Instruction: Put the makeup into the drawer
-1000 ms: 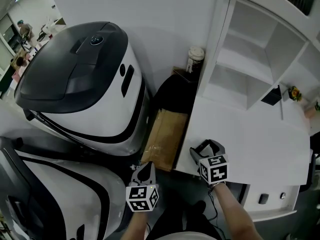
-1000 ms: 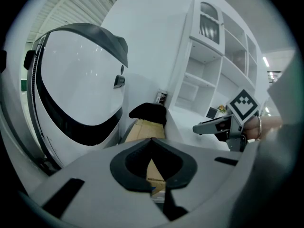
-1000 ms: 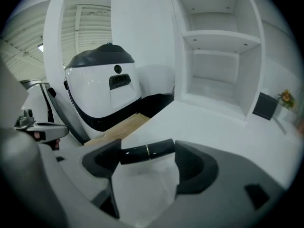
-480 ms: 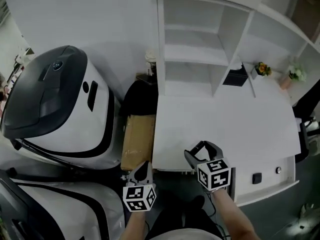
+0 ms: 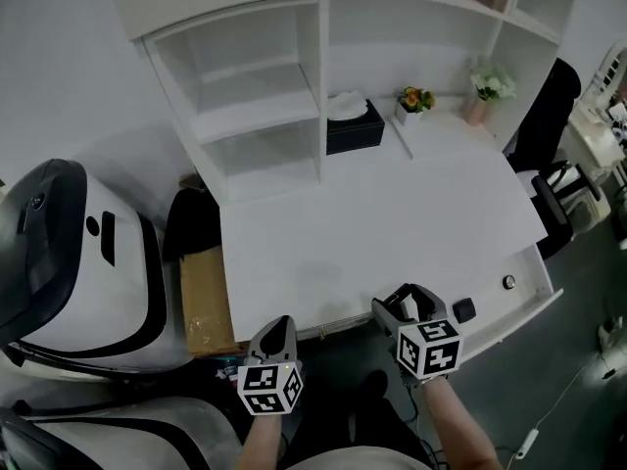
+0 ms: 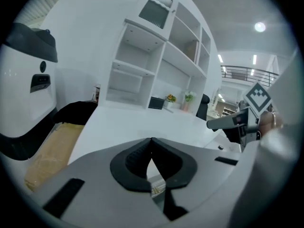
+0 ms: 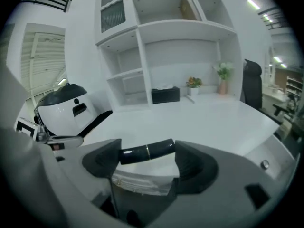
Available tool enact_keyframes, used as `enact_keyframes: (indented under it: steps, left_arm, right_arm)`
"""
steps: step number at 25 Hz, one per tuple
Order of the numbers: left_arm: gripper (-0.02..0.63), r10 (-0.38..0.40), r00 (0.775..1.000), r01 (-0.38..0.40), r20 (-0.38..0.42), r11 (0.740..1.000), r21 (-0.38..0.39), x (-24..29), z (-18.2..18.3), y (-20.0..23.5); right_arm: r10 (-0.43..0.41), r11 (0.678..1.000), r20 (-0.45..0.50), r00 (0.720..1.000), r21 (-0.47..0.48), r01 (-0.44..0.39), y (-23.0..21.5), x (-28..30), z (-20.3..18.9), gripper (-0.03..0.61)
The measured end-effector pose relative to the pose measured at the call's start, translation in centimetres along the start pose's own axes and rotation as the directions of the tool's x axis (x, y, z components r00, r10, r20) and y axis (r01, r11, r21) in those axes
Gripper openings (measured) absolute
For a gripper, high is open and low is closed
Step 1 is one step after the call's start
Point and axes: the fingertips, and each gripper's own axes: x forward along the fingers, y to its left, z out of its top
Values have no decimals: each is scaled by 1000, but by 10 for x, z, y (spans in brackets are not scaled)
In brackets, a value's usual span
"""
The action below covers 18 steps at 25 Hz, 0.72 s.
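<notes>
**Now that the head view has swung right, the desk is squarely in frame and the drawer front is reachable**

Over the last second the white-and-black machine (image 5: 59, 253) slid off to the left edge. The worktop (image 5: 372, 223) and shelf unit (image 5: 260, 116) now fill the view. Both grippers kept their place low in frame, so I read this as the person turning, not reaching.

- right gripper (image 5: 409, 304): fingers (image 7: 197, 167) clamped end-to-end on the makeup tube (image 7: 147, 151), black with a thin band, held crosswise just over the front edge of the worktop.
- left gripper (image 5: 276, 329): fingers pressed together, nothing between them. It sits left of the right one, off the worktop.
- Drawer: the knob (image 5: 508, 282) shows on the front panel at lower right. It looks shut to me, so it likely needs opening first; the empty left gripper is the candidate.

Around: a tissue box (image 5: 354, 125), a flower pot (image 5: 413, 101) and a potted plant (image 5: 487, 86) at the back, well clear. A cardboard box (image 5: 204, 297) sits beside the desk on the left. A black chair (image 5: 544, 116) stands at the desk's right end and may crowd the drawer side.
</notes>
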Motion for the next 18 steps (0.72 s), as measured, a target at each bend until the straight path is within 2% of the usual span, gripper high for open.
enact_keyframes:
  steps: [7, 18]
  left_arm:
    - [2, -90, 995, 92, -35, 994, 60, 27, -4, -64]
    - [2, -126, 990, 132, -66, 986, 103, 58, -10, -134]
  right_arm:
    - [-121, 986, -13, 993, 112, 122, -87, -41, -33, 350]
    - [-224, 949, -33, 974, 219, 226, -206, -93, -62, 350]
